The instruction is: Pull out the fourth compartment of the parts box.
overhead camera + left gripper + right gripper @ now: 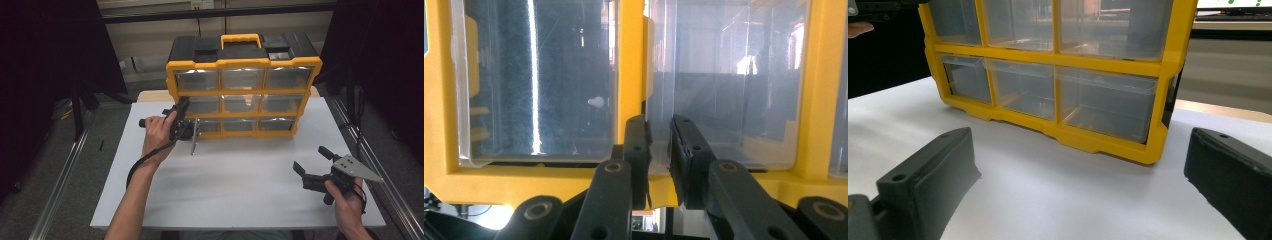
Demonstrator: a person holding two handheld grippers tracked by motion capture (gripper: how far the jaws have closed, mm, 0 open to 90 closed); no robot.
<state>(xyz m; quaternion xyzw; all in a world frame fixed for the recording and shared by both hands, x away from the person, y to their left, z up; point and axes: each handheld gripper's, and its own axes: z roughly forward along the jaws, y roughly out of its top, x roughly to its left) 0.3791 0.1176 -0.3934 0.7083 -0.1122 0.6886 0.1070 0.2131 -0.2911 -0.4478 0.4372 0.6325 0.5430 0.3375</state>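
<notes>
A white table (pixel 240 175) is sitting in a dim room with dark curtains on both sides, and a yellow organiser (pixel 243 97) with 9 clear drawers in 3 rows is standing upright toward its far edge, handle on top.

The left gripper (pixel 186 127) is reaching in at the organiser's lower left corner. In its own view the 2 jaws are nearly pressed together, pinching a thin clear edge of a drawer (pixel 719 95) just beside the yellow divider (pixel 630 65); this is probably the drawer's lip, taken so it can be pulled out. Which row that drawer belongs to is hard to tell, though the high view suggests the left column, low down. The left hand (pixel 159 134) is wrapping the handle, with the cable trailing back along the forearm.

The right gripper (pixel 315 162) is hovering low over the table's near right, well apart from the organiser, its jaws spread wide and carrying nothing. It is likely waiting in reserve, pointed at the bottom row, ready to steady the case or take something from a drawer. The drawers it is facing look empty.
</notes>
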